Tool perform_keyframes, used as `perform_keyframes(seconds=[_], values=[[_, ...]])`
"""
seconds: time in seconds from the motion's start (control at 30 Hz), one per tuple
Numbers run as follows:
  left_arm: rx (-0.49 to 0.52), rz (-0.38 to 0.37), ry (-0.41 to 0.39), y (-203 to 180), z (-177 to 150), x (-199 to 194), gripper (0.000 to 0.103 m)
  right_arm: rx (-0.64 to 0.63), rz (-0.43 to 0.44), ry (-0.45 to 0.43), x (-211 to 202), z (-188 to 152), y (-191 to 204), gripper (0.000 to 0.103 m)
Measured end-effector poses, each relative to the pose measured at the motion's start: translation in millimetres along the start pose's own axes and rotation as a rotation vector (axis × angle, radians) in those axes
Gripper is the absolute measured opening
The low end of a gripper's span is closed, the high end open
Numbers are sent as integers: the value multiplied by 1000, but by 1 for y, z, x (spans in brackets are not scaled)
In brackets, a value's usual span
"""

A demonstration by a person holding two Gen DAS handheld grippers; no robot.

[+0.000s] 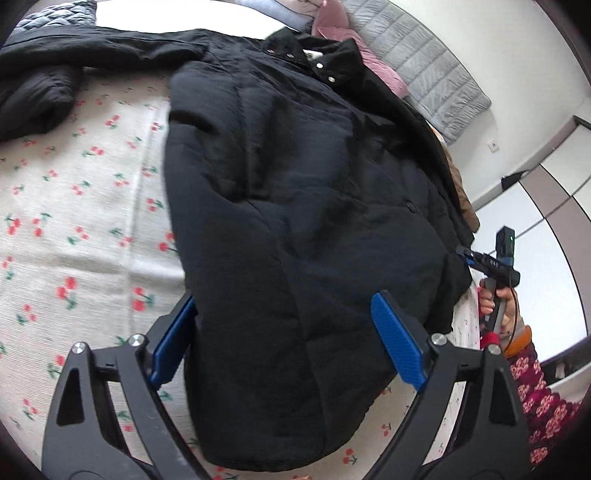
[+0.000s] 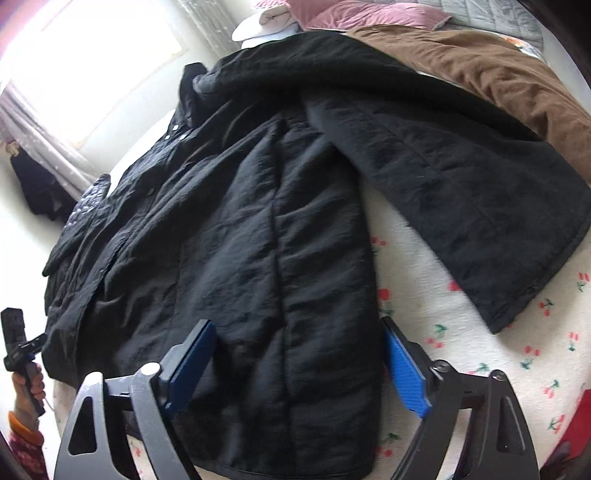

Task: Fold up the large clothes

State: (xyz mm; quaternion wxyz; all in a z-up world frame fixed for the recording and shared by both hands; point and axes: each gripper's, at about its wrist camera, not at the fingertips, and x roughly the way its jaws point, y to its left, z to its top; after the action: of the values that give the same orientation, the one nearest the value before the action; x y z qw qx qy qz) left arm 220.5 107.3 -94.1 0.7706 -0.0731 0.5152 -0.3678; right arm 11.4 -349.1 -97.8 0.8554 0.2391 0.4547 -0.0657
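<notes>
A large black padded coat [image 1: 303, 206] lies spread on a bed with a white cherry-print sheet [image 1: 74, 221]. Its collar with snap buttons [image 1: 317, 66] points to the far end. In the right wrist view the coat [image 2: 236, 236] lies with one sleeve [image 2: 461, 192] spread to the right. My left gripper [image 1: 284, 332] is open, its blue pads either side of the coat's hem edge. My right gripper [image 2: 299, 362] is open, its jaws straddling the coat's lower hem. Neither pad presses the cloth. The right gripper also shows in the left wrist view [image 1: 491, 266].
A brown garment [image 2: 498, 77] lies at the far right of the bed. Pink pillows [image 2: 369, 16] and a grey quilted headboard [image 1: 424, 70] are at the far end. Another dark garment [image 1: 33, 99] lies at the left. A window [image 2: 92, 48] with curtains is on the left.
</notes>
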Motion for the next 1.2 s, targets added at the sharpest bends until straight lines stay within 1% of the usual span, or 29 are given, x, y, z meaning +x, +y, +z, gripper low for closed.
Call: perform_keyframes(seconds=[0.03, 0.07, 0.1, 0.13, 0.17, 0.2, 0.23, 0.27, 0.3, 0.4, 0.47, 0.53, 0.63, 0.67, 0.7, 0.73, 0.77, 0.8, 0.83, 0.87, 0.9, 0.93, 0.97, 1.0, 1.03, 1.07, 1.1, 1.13, 1.2], values=[[29, -5, 8, -9, -5, 4, 92, -23, -11, -2, 2, -1, 8, 76], [55, -8, 11, -19, -10, 6, 91, -54, -37, 0, 4, -2, 16, 62], [70, -15, 17, -26, -14, 7, 85, -76, -37, 4, 4, -4, 22, 38], [75, -17, 21, -33, -17, 6, 78, -71, -4, 15, 3, -5, 24, 27], [71, -13, 24, -38, -18, 4, 61, -55, 12, 15, -1, -5, 25, 19], [55, -11, 26, -41, -17, 0, 41, -46, 7, -2, -6, -4, 27, 13], [23, -25, 22, -43, -15, -7, 32, -47, 26, -20, -16, -3, 31, 11], [-14, -49, 2, -45, -13, -17, 18, -43, 64, -45, -29, -2, 35, 10], [-53, -75, -30, -46, -10, -31, 10, -37, 96, -70, -42, 0, 38, 9], [-153, -148, -146, -50, 1, -79, 8, -32, 176, -154, -91, 8, 50, 9], [-219, -201, -209, -52, 7, -110, 8, -35, 191, -193, -123, 12, 59, 9], [-263, -248, -246, -58, 7, -139, 8, -29, 198, -216, -148, 11, 65, 9], [-293, -291, -218, -72, -5, -164, 8, 38, 254, -199, -177, 3, 56, 9], [-296, -291, -187, -77, -14, -167, 8, 55, 271, -178, -181, -2, 52, 9], [-292, -277, -145, -80, -20, -164, 9, 57, 265, -157, -183, -9, 50, 10], [-278, -242, -95, -83, -29, -158, 10, 54, 243, -133, -182, -17, 49, 11], [-245, -174, -33, -86, -40, -150, 17, 37, 192, -95, -177, -26, 48, 18], [-195, -65, 28, -90, -51, -139, 32, 6, 106, -54, -168, -36, 47, 22], [-158, 65, 54, -91, -61, -133, 37, -22, 2, -27, -160, -46, 44, 31], [-119, 209, 63, -92, -72, -128, 46, -51, -111, -5, -153, -60, 40, 38], [-71, 316, 64, -92, -81, -125, 53, -71, -179, 15, -143, -68, 37, 41], [-19, 392, 50, -94, -89, -124, 55, -78, -201, 30, -137, -73, 30, 42], [25, 436, 29, -97, -96, -124, 57, -72, -206, 43, -130, -81, 27, 43], [66, 456, 14, -102, -103, -124, 60, -56, -192, 55, -128, -88, 25, 45], [108, 444, 13, -111, -108, -122, 64, -54, -169, 66, -126, -94, 28, 47], [157, 409, 24, -122, -115, -121, 72, -70, -143, 74, -125, -101, 33, 50], [217, 374, 39, -133, -121, -117, 75, -95, -123, 82, -123, -103, 38, 54], [288, 349, 49, -147, -127, -112, 75, -132, -106, 93, -120, -108, 47, 55], [447, 334, 71, -178, -143, -100, 75, -198, -78, 134, -112, -120, 67, 57]])
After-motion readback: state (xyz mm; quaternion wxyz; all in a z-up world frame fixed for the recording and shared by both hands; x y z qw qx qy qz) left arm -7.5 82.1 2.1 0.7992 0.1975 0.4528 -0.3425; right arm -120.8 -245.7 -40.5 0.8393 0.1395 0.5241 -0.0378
